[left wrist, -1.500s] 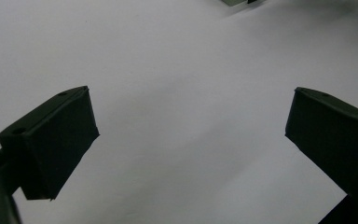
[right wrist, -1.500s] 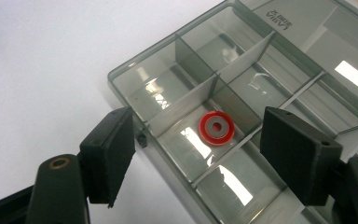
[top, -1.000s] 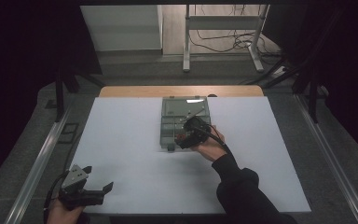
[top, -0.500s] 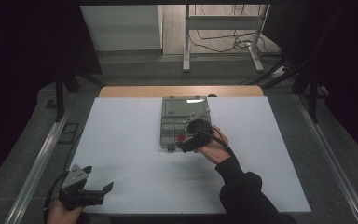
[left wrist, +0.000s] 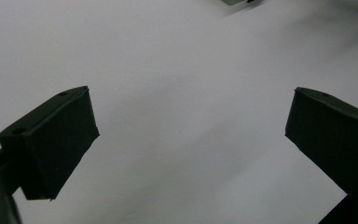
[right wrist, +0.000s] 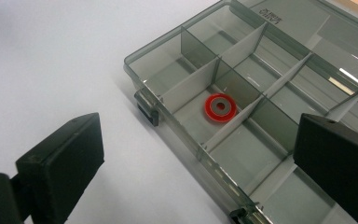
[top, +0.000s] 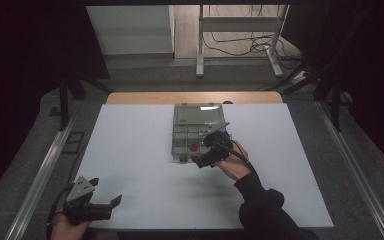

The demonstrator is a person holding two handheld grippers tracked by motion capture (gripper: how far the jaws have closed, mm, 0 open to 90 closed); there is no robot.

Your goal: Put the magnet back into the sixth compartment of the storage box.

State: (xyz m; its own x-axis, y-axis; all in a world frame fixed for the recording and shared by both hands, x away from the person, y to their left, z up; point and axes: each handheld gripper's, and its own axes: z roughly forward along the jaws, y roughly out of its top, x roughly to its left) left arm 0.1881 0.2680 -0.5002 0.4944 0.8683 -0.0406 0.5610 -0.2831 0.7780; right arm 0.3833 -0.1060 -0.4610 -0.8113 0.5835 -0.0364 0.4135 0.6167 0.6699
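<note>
A red ring point(right wrist: 219, 108) is lying flat in a front compartment of the open clear organizer box point(right wrist: 177, 46), as the right gripper point(top: 211, 150), jaws just spreading wide and empty, is hovering beside it.

The left gripper point(top: 97, 204) is resting open near the table's point(top: 140, 150) front corner.

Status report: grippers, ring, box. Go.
Right gripper open, jaws just opened, nothing between them. Left gripper open, idle over table. Red ring flat in box compartment. Nothing blocking.

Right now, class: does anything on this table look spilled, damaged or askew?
Nothing stands out. The clear organiser box lies open and flat on the white table, dividers upright, with one red ring lying flat inside a compartment. The right gripper, jaws apart and just opened, is empty near the box's front edge.
</note>
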